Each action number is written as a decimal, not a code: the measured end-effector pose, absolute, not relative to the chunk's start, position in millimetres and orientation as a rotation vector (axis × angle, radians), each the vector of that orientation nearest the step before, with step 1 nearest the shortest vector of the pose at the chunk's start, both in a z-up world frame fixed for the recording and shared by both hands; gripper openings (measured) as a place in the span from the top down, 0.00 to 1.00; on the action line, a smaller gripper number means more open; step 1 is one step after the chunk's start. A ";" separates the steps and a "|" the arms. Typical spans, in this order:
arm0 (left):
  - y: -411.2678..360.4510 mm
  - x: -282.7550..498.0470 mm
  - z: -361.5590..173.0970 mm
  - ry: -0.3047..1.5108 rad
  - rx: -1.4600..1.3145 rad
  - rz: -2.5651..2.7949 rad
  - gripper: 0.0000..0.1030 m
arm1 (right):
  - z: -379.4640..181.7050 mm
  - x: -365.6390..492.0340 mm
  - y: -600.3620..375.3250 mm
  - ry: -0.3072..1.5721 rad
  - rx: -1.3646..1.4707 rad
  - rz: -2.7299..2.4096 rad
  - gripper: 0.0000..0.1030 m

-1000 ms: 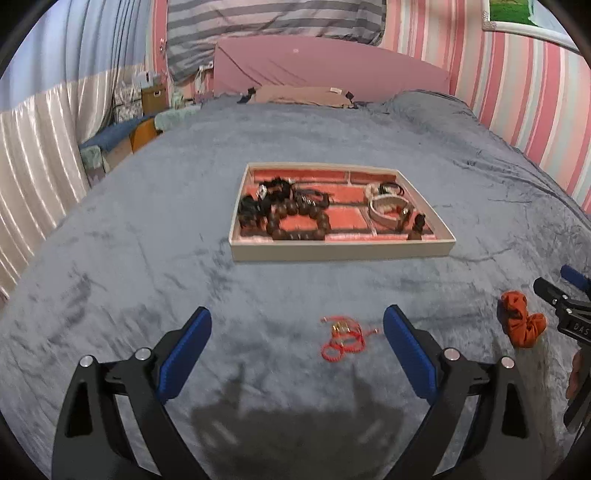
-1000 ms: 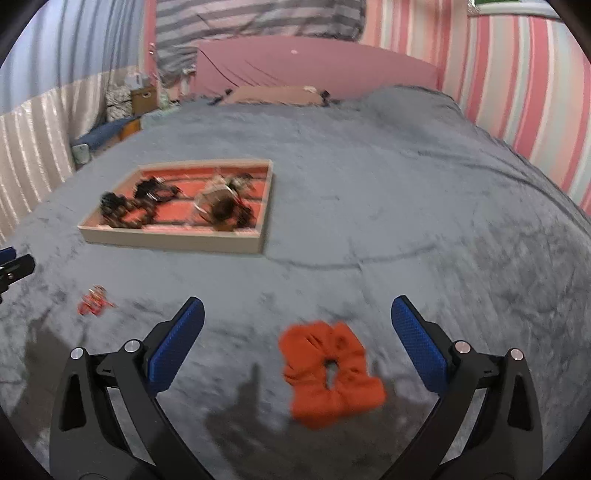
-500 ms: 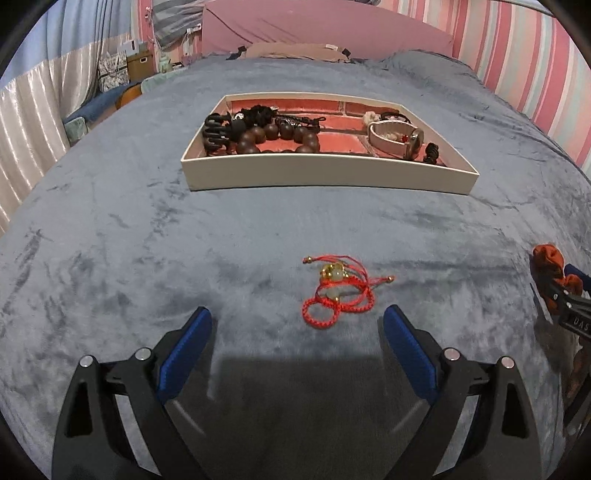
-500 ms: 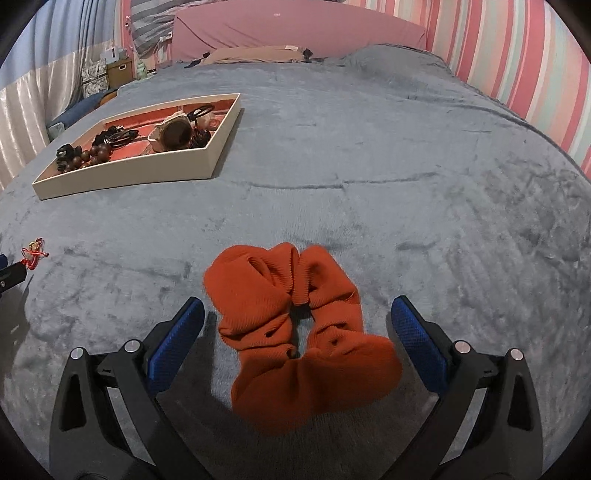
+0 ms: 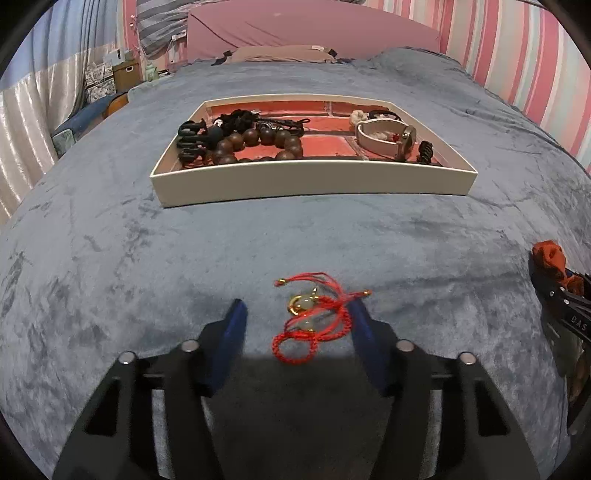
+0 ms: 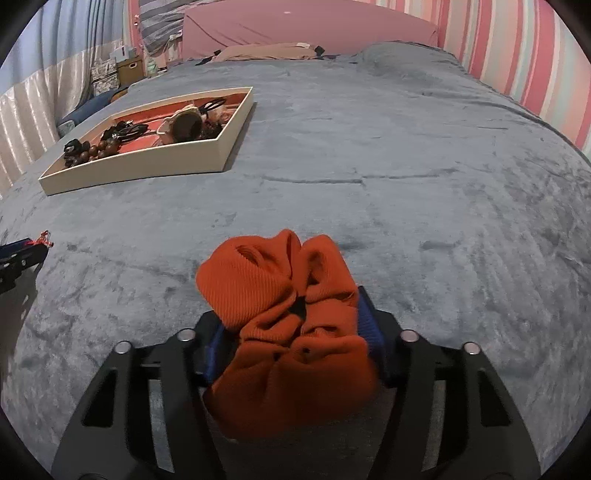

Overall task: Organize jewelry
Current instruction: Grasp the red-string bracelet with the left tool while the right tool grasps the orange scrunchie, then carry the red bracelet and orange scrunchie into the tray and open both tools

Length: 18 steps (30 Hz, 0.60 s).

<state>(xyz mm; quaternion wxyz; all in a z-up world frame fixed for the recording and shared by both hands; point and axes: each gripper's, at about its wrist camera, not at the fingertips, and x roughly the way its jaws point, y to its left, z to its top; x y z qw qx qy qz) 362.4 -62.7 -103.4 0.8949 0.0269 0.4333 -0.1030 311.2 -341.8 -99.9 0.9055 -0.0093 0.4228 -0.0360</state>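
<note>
A red cord bracelet (image 5: 314, 317) with gold beads lies on the grey blanket between the fingers of my left gripper (image 5: 297, 325). The jaws are partly closed around it; the right finger touches the cord, the left stands apart. My right gripper (image 6: 291, 332) is shut on an orange scrunchie (image 6: 284, 325), which bulges up between the blue pads. The cream tray (image 5: 314, 181) with a red lining holds dark wooden beads (image 5: 258, 142), black hair clips and a white bracelet (image 5: 384, 134). The tray also shows in the right wrist view (image 6: 147, 162).
The grey blanket (image 6: 406, 184) covers the whole bed. A pink headboard (image 5: 314, 33) and striped pillow stand at the far end. Boxes and clutter (image 5: 122, 70) sit beside the bed at far left. The right gripper shows at the left view's right edge (image 5: 561, 295).
Both grippers have dropped lower and moved forward. The left jaws have narrowed around the red bracelet. The right jaws have closed on the orange scrunchie.
</note>
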 end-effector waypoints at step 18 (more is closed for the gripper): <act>-52.2 356.8 -87.0 0.868 0.042 -0.246 0.88 | -66.5 310.0 -320.3 0.801 0.031 -0.028 0.73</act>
